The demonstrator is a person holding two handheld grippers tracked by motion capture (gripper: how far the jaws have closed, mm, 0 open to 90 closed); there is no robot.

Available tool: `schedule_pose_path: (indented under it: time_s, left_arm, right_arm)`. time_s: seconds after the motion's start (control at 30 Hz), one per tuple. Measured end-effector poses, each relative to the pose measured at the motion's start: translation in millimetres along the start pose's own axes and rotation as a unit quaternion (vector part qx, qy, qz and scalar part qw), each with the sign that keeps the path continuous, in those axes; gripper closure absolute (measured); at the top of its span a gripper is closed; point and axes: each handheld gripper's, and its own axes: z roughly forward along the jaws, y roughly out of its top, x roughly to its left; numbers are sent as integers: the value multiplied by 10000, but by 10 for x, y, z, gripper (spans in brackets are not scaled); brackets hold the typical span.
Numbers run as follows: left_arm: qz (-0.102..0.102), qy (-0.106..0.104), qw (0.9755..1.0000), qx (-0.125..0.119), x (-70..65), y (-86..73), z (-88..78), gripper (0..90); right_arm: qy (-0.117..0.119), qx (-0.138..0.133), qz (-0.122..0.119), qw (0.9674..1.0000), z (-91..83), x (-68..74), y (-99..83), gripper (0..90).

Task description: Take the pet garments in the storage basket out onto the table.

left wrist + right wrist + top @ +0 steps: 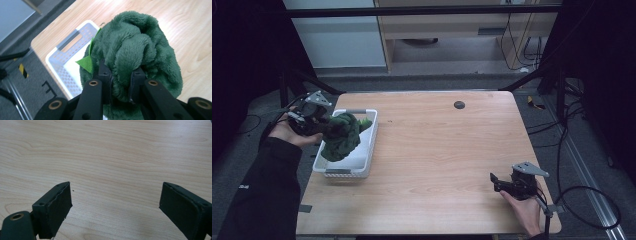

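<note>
One green plush toy (340,137) is held clamped in the left gripper (323,126) above one white basket (362,162) at the table's left, long axis hanging downward. The right gripper (495,181) is held wide open and empty, near right.

The dark green plush toy (340,137), soft and bunched with a lighter green felt tip, was held suspended above the white perforated basket (368,147).

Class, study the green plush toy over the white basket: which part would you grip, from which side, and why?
Grip a bunched fold of the green plush toy, coming from its basket-side flank, as the left gripper does now. The soft pile squashes between the jaws, so a pinched ridge probably holds better than the rounded bulk. The white basket sits below; the right gripper stands open, apart.
</note>
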Motion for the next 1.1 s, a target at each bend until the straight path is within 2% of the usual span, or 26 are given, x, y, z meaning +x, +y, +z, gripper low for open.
schedule_pose_path:
  time_s: [0.17, 0.2, 0.27, 0.5, 0.67, 0.73, 0.93, 0.97, 1.1]
  left_arm:
    - [316, -182, 9993, -17, -187, 116, 18, 763]
    - [316, -182, 9993, -17, -187, 116, 18, 763]
    - [508, -266, 9983, -48, -297, 189, 45, 763]
    - [761, -463, 9959, -154, -472, 351, 105, 763]
    - [969, -612, 9932, -211, -595, 469, 154, 763]
    - [1102, -702, 9913, -187, -664, 528, 183, 763]
    - [1273, -873, 9877, -257, -803, 634, 252, 763]
    - [1273, -873, 9877, -257, -803, 634, 252, 763]
    - [1489, -1002, 9836, -200, -935, 720, 336, 763]
  right_arm:
    - [-1, 1, -14, 10000, 4, 3, -1, 107]
    - [-1, 1, -14, 10000, 4, 3, -1, 107]
    - [1, -7, -26, 10000, 2, 2, 0, 107]
    - [26, 14, -25, 10000, 5, 6, 0, 108]
    - [7, 3, -8, 10000, 1, 2, 1, 108]
    - [18, -1, -21, 10000, -1, 1, 2, 108]
    - [19, -2, -36, 10000, 2, 5, 3, 109]
    - [22, -3, -37, 10000, 1, 6, 4, 108]
    - [25, -5, -22, 10000, 0, 4, 4, 109]
